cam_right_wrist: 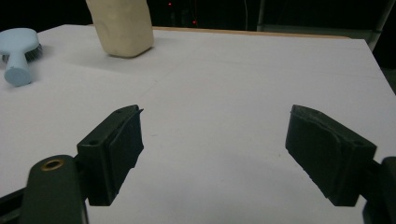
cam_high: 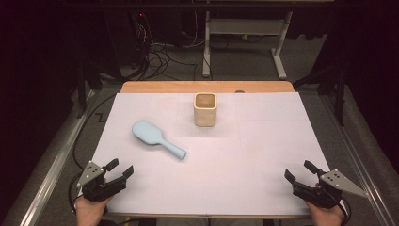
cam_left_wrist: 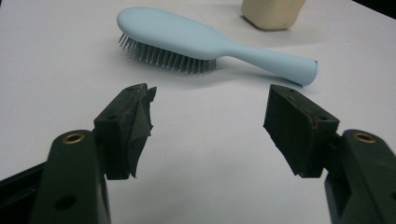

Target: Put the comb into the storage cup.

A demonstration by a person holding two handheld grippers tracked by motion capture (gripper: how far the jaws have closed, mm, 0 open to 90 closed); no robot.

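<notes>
i see the light blue hairbrush (cam_high: 156, 138) lying bristles down on the white sheet (cam_high: 244, 174), left of centre, its oval head toward the far left and its handle slanting toward the near right. in the left gripper view the brush (cam_left_wrist: 201, 44) lies just ahead of the jaws, handle end off to the right. the beige square cup (cam_high: 205, 109) stands upright beyond it, near the far edge and well apart from the brush. my left gripper (cam_high: 120, 170) rests at the near left corner of the sheet with its jaws spread wide and nothing between them, aimed toward the brush but apart from it. my right gripper (cam_high: 299, 171) sits at the near right corner, jaws also spread and bare, well apart from both things; its view shows the cup (cam_right_wrist: 122, 25) far left and the brush handle end (cam_right_wrist: 17, 74) at the left edge.
</notes>
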